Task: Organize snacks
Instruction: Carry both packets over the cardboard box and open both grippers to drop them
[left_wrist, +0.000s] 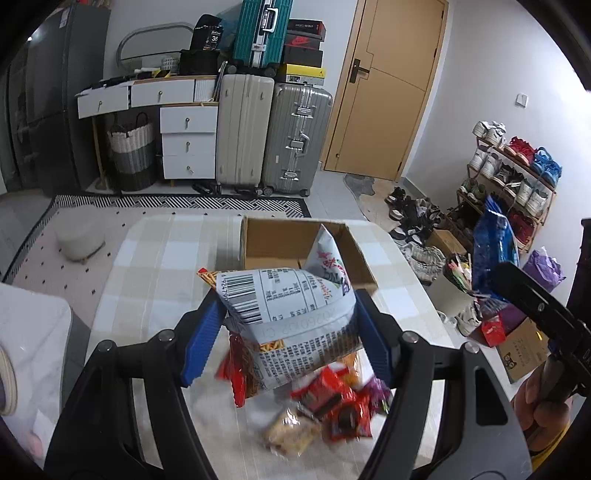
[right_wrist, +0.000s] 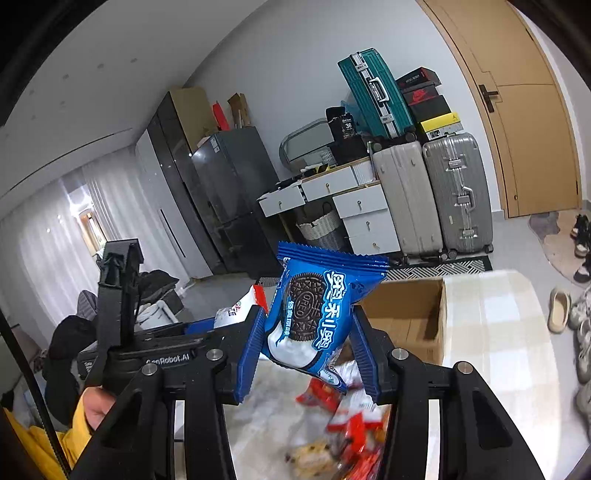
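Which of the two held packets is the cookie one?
The blue Oreo packet in the right gripper; the left gripper holds a white bag with a barcode.

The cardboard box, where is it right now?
The cardboard box sits open on the checked tablecloth, just beyond the left gripper and its white bag.

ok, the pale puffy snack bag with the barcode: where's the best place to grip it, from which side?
Across the middle of the pale puffy snack bag with the barcode, one pad on each broad face, coming in over the table's near side. Its air-filled body gives and fills the jaws; the crimped end seals are thin and slippery. The left hand-held gripper holds it this way.
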